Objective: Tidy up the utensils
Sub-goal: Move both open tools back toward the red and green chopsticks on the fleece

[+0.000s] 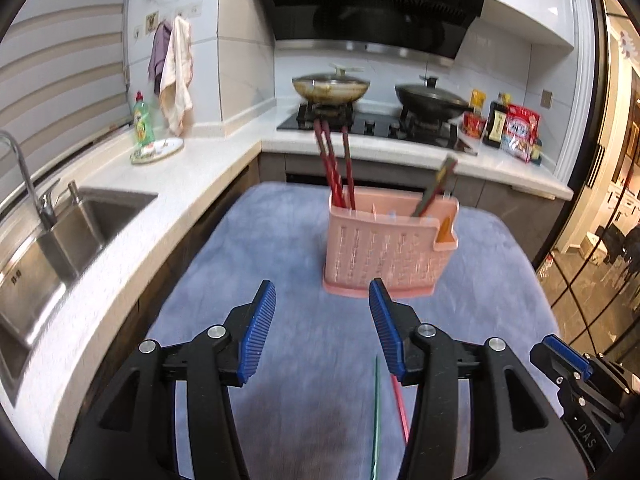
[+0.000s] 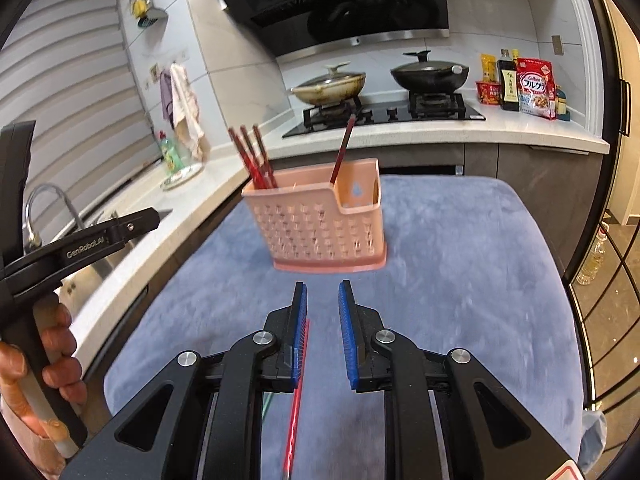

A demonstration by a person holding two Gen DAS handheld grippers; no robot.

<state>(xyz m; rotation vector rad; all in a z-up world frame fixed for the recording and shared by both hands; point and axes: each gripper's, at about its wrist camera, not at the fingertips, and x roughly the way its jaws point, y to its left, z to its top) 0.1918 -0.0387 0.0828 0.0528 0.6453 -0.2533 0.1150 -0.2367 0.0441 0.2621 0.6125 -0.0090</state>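
Below, both grippers' fingers spread and empty (left gripper point(image 1: 322, 334) wider than right gripper point(image 2: 322, 334)), pink chopstick point(image 2: 295, 408) underneath.

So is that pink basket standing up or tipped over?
Upright: the pink basket sits flat on the blue cloth, chopsticks poking out the top.

Pink perforated utensil holder point(image 1: 384, 248) is standing upright on the blue-grey cloth-covered surface point(image 1: 248, 240), with a small side pocket at its right end. Three dark red chopsticks point(image 1: 334, 168) are leaning left out of its left compartment. One more dark chopstick point(image 2: 341, 152) is sticking up tilted from the right part. A red chopstick point(image 2: 296, 392) and a green chopstick point(image 1: 376, 420) are lying flat on the cloth nearer the camera, close side by side.
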